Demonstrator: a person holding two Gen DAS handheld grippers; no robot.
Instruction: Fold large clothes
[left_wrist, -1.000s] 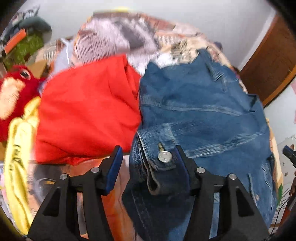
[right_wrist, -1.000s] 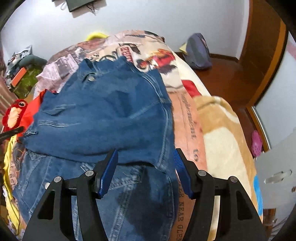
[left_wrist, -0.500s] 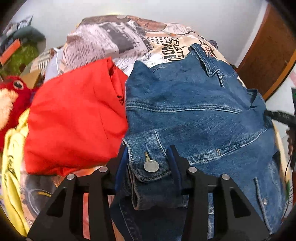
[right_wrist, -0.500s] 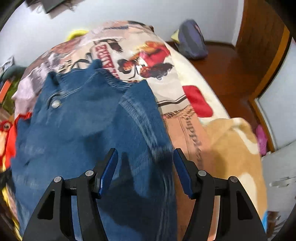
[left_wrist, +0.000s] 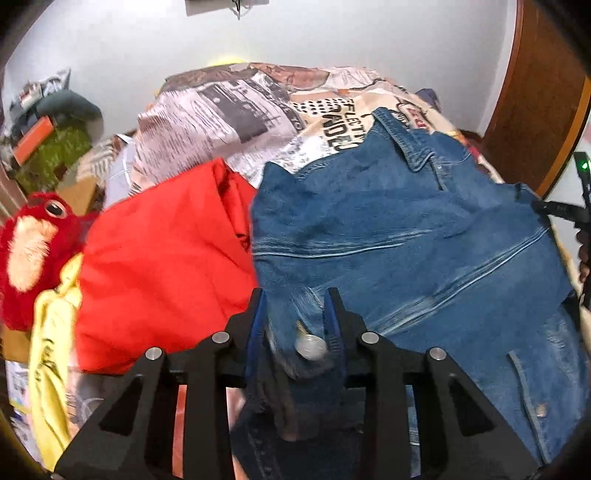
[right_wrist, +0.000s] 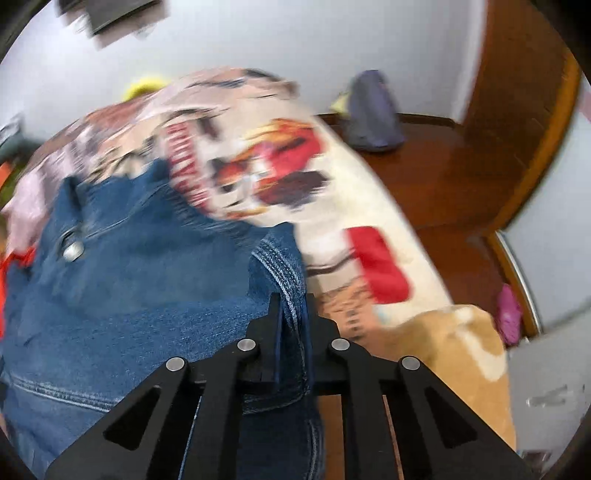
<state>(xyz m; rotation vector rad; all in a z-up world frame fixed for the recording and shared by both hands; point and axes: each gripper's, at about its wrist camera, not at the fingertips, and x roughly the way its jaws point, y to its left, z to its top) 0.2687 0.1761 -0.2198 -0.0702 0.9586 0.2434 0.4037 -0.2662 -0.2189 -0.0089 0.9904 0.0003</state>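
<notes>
- at the bottom centre of the left wrist view, my left gripper (left_wrist: 295, 314) is clamped on a buttoned cuff of the denim jacket (left_wrist: 406, 236), its metal button (left_wrist: 311, 347) showing between the fingers.
- at the bottom centre of the right wrist view, my right gripper (right_wrist: 291, 314) is pinched tight on a stitched edge of the same jacket, which fills the left half of that frame; this view is blurred.
- the jacket lies on the printed bedspread (left_wrist: 236, 107), across the middle and right of the left view, just beside a red garment (left_wrist: 162, 258) on its left.
- i judge the step in hand to be gripping two edges for a fold; the fold itself is not yet made.
- next, i think, both grips should lift together and carry the cloth across the jacket body, keeping the edge taut and level.
- no container shows clearly in either view; the clutter at the upper left is too small to tell.
</notes>
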